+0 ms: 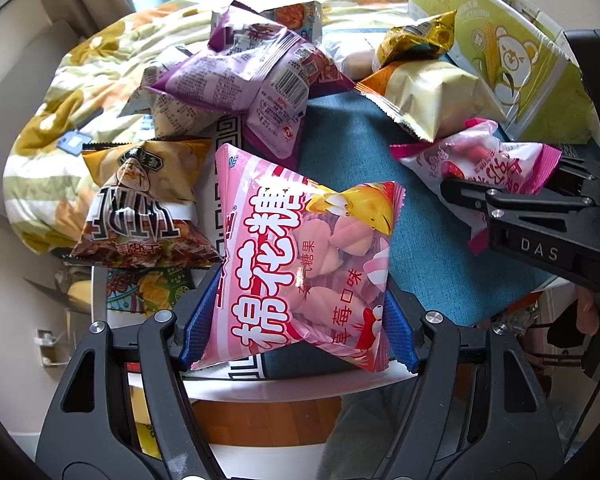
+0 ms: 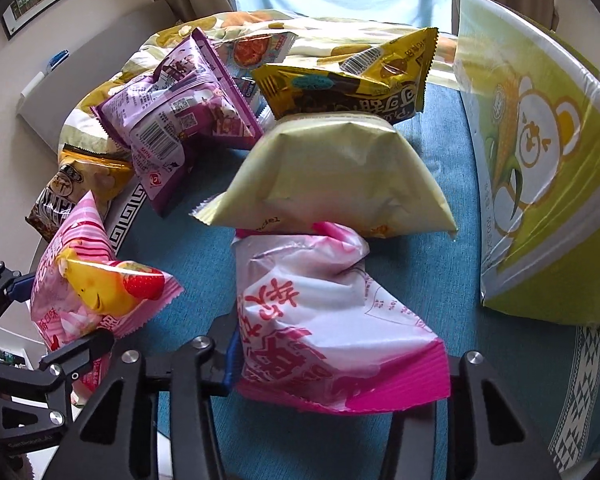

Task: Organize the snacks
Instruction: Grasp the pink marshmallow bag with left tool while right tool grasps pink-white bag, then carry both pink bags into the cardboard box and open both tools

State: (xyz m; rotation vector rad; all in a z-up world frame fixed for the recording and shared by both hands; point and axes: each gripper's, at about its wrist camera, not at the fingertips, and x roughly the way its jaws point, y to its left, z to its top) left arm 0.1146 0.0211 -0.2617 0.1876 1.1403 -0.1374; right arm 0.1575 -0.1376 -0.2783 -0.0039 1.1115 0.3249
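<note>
My left gripper [image 1: 296,320] is shut on a pink marshmallow bag [image 1: 300,256], its blue pads [image 1: 196,320] pinching the bag's lower end from both sides. In the right wrist view that bag [image 2: 84,288] sits at lower left with the left gripper [image 2: 60,344] on it. My right gripper [image 2: 340,360] is shut on a white and magenta snack bag [image 2: 324,320], which lies on the teal cloth [image 2: 204,280]. The left wrist view shows this bag [image 1: 480,160] at right, with the right gripper [image 1: 512,196] on its near end.
A purple bag [image 1: 252,76], a brown chip bag [image 1: 140,208], a pale yellow bag [image 2: 332,176] and a gold bag [image 2: 348,80] lie around. A green box with a bear picture [image 2: 540,160] stands at right. A floral blanket [image 1: 80,80] lies behind.
</note>
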